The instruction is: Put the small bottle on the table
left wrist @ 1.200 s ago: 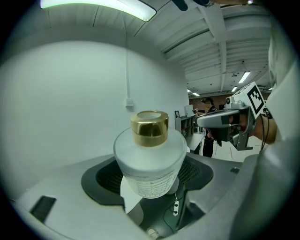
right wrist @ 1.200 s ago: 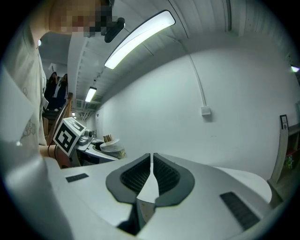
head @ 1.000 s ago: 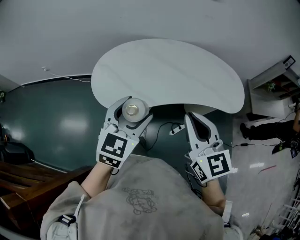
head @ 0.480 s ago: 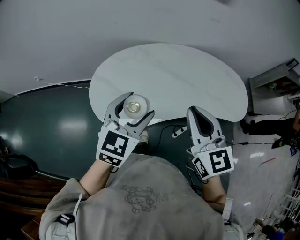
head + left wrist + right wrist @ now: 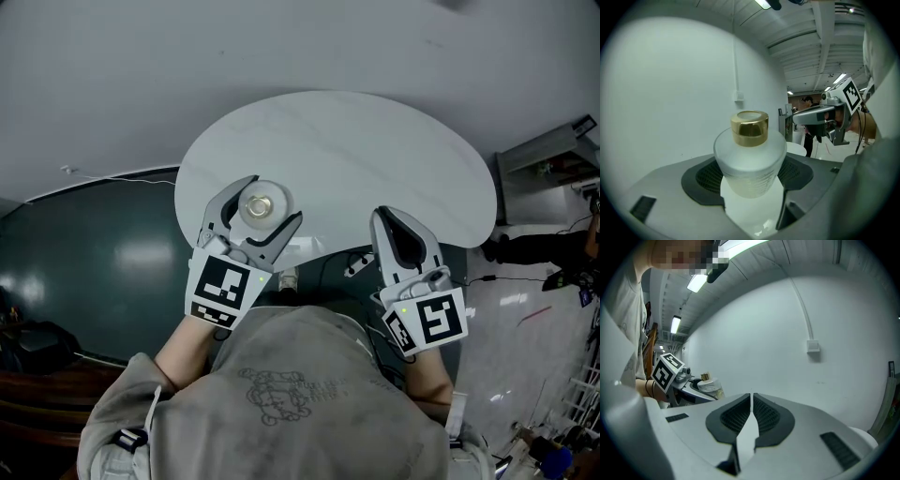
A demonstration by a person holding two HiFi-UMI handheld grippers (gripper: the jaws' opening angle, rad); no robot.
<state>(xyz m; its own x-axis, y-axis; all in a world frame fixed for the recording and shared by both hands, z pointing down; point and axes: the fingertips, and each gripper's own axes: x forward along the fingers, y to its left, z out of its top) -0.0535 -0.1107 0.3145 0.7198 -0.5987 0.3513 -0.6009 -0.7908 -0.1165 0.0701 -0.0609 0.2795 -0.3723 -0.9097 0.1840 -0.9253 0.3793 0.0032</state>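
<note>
A small frosted-glass bottle (image 5: 262, 207) with a gold cap (image 5: 749, 128) stands upright between the jaws of my left gripper (image 5: 265, 201), which is shut on its body (image 5: 749, 161). In the head view it hangs over the near left part of the round white table (image 5: 375, 155). Whether it touches the tabletop I cannot tell. My right gripper (image 5: 394, 223) is shut with nothing in it, at the table's near edge. In the right gripper view the shut jaws meet in the middle (image 5: 751, 405), and the bottle (image 5: 709, 385) shows far left.
A dark green floor (image 5: 103, 253) lies left of the table, with a white cable (image 5: 103, 174) along the wall's foot. A power strip (image 5: 354, 264) lies under the table. A shelf unit (image 5: 553, 155) stands at the right. A person (image 5: 807, 123) stands far off.
My left gripper has carried the bottle forward from the table's near edge to over the tabletop. The right gripper has hardly moved.
</note>
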